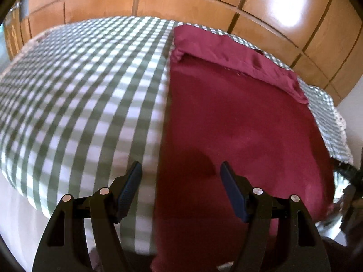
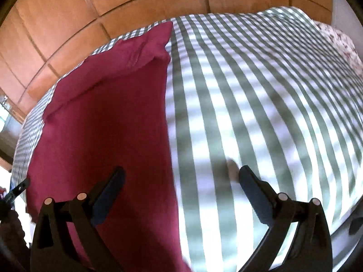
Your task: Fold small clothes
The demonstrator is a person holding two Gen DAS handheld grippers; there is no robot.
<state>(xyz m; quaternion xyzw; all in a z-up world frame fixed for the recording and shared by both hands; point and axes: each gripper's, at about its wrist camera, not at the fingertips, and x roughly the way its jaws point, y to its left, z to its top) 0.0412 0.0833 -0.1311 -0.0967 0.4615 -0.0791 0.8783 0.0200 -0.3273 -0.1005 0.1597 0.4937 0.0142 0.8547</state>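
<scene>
A dark red garment [image 1: 238, 117] lies flat on a green-and-white checked cloth [image 1: 79, 90], with its far edge folded over into a band [image 1: 229, 52]. My left gripper [image 1: 180, 170] is open and empty, just above the garment's left edge. In the right wrist view the same garment [image 2: 109, 122] lies at the left, its folded band [image 2: 127, 56] at the far end. My right gripper [image 2: 181, 174] is open and empty, straddling the garment's right edge over the checked cloth [image 2: 261, 104].
A wooden panelled wall [image 1: 181, 2] stands behind the surface. A floral fabric [image 2: 338, 43] lies at the far right corner. The other gripper's dark tip [image 1: 349, 172] shows at the right edge, and in the right wrist view at the left edge [image 2: 18, 189].
</scene>
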